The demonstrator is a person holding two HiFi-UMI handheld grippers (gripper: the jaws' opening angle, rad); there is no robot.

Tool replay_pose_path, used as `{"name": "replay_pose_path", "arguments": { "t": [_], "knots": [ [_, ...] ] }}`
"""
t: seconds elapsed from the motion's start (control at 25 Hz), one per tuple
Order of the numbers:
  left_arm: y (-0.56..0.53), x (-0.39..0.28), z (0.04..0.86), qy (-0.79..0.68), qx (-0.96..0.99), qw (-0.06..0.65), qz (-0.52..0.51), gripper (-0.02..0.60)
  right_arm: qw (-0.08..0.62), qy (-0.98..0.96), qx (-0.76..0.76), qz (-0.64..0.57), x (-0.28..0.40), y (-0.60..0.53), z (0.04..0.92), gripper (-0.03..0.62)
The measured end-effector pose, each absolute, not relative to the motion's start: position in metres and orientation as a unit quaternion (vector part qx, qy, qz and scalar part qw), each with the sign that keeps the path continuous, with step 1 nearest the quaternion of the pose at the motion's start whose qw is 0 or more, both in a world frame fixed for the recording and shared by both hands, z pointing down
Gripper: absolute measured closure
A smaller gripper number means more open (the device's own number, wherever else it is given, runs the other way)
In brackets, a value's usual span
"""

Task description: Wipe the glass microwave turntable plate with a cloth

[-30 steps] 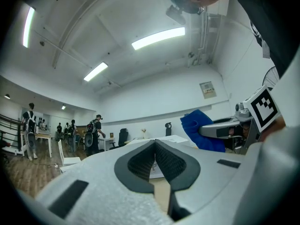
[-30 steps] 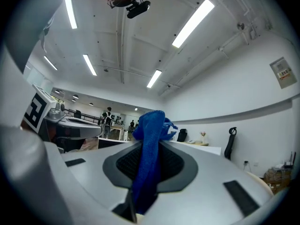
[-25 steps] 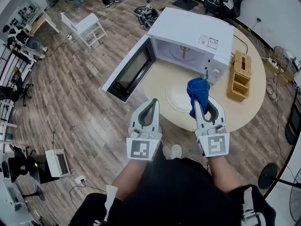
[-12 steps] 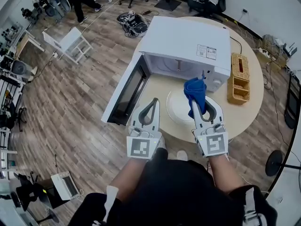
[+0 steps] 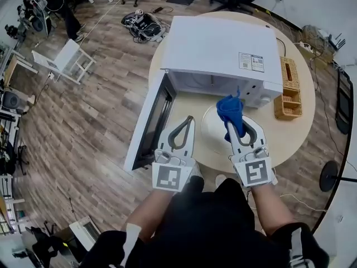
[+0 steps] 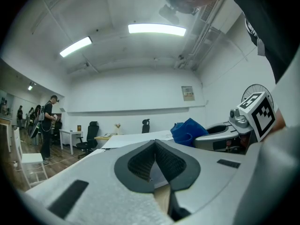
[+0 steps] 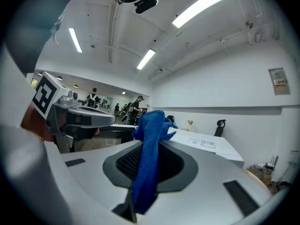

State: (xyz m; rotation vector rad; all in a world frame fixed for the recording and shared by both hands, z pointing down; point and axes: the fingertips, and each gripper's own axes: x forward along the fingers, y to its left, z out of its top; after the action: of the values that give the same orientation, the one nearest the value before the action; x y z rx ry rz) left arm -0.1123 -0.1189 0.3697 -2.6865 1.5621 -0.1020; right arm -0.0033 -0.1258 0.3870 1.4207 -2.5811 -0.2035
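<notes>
Blue cloth (image 5: 231, 111), soft and light, stands bunched in my right hand-held gripper (image 5: 236, 126), whose jaws are clamped on its lower part. My left hand-held gripper (image 5: 187, 121) has its jaws together on nothing. The glass turntable plate (image 5: 211, 128) lies flat on the round surface (image 5: 281, 130), just on the near side of the open microwave (image 5: 223, 43). I judge the plate stiff, slick and breakable. I'd steady it at the rim and press gently.
</notes>
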Motion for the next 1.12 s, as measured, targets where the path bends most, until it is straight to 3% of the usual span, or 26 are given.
{"name": "replay_pose_path", "arguments": {
  "t": [1.12],
  "knots": [
    [-0.181,-0.113,0.457,0.523,-0.846,-0.075,-0.079,0.575,0.316,-0.872,0.365,0.078,-0.018,-0.181,0.616,0.526]
  ]
}}
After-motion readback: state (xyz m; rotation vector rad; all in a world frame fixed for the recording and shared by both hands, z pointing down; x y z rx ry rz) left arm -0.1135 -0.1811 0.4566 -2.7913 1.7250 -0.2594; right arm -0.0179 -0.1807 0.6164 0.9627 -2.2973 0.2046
